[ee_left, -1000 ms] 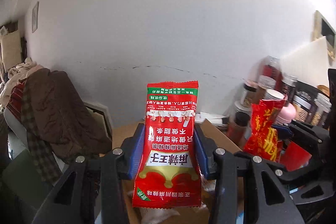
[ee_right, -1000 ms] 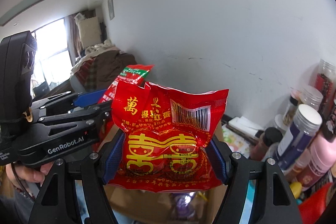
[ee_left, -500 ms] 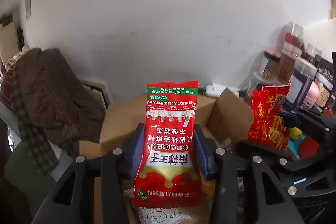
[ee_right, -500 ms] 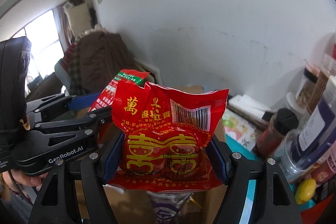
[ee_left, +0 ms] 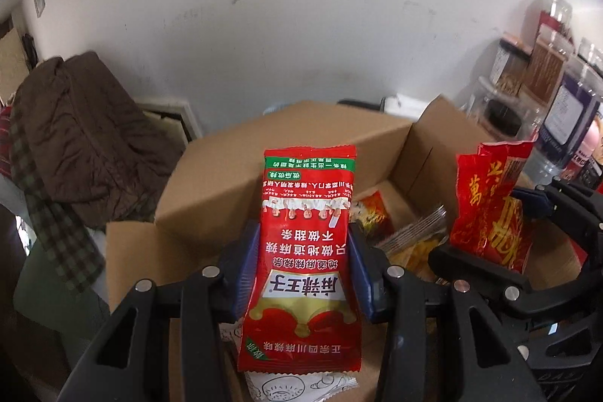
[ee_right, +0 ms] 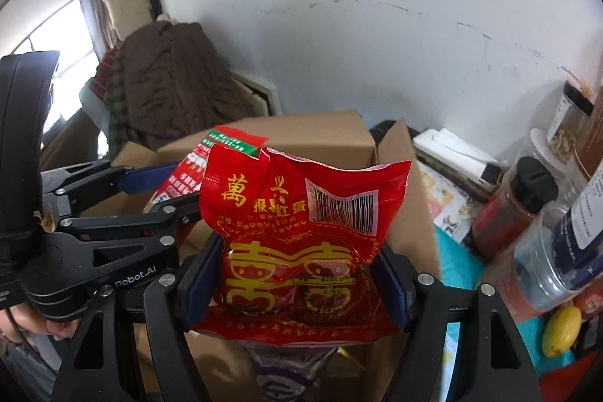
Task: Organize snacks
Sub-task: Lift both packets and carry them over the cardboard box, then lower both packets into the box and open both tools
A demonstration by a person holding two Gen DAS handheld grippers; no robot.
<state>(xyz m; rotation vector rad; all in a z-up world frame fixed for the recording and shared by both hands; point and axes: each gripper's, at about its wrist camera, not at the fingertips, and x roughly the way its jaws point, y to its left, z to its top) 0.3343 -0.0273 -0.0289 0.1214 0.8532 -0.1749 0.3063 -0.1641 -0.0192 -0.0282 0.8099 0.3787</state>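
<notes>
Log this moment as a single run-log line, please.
left gripper: shut on narrow red packet | right gripper: shut on wide red pouch | both above open cardboard box | snacks already inside

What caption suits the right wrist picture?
Right gripper holds a red snack bag above an open cardboard box.

Glossy plastic snack packets [ee_left: 307, 251] [ee_right: 301, 243]; matt cardboard box [ee_left: 286, 153]; matt black claws.

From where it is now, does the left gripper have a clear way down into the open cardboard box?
Probably yes. The left gripper, shut on the red snack packet, hangs over the cardboard box, whose flaps stand open.
</notes>
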